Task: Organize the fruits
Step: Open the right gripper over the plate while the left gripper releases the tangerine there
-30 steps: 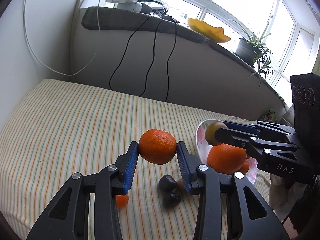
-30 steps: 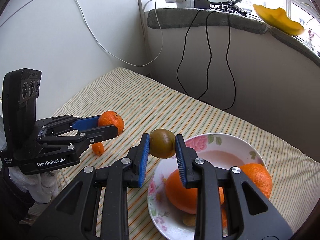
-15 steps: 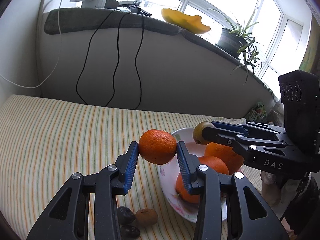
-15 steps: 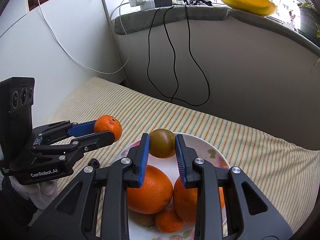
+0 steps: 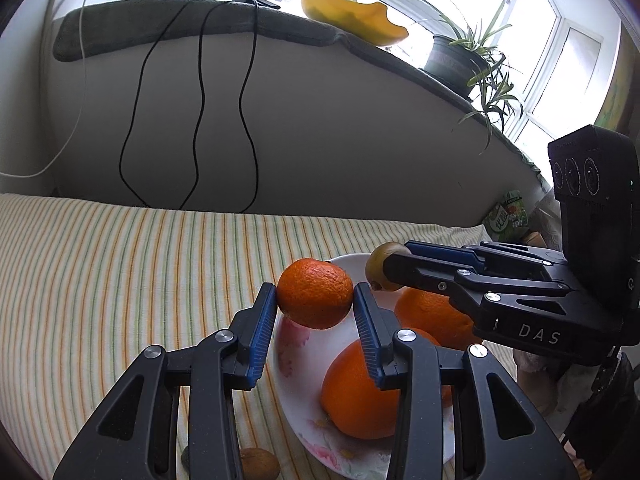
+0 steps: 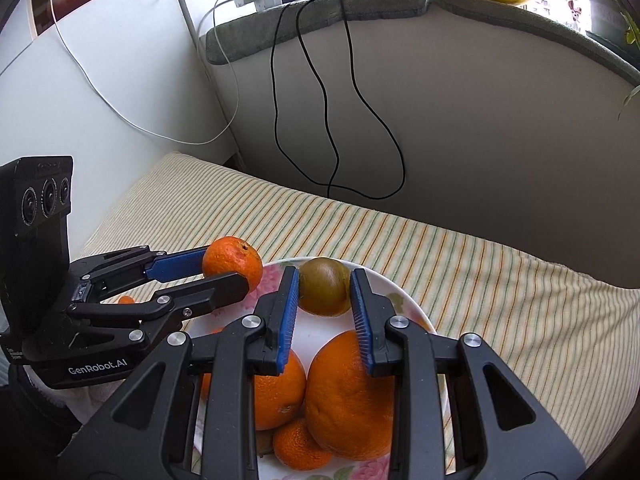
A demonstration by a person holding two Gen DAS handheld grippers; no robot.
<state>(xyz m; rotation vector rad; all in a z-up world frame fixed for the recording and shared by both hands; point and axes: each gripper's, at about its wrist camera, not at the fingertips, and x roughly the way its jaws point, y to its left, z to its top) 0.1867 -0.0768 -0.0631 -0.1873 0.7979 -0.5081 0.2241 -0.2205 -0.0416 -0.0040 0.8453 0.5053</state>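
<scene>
- The left gripper (image 5: 315, 308) had black plastic arms, ribbed blue pads (image 5: 262, 330), silver screws and "GenRobot.AI" lettering.
- The right gripper (image 6: 324, 292) matched, marked "DAS", with a three-lens black camera block.

Your left wrist view looks steeply down along its black, blue-padded fingers, close over the left rim of the white flowered plate (image 5: 298, 392), facing the grey windowsill wall (image 5: 320, 120). Your right wrist view sits just as close over that plate's middle. Both share the plate, the striped cloth (image 6: 480, 272) and the wall, and each catches the other gripper.

Plate (image 6: 416, 312) crowded; striped cloth (image 6: 500, 280) free.
</scene>
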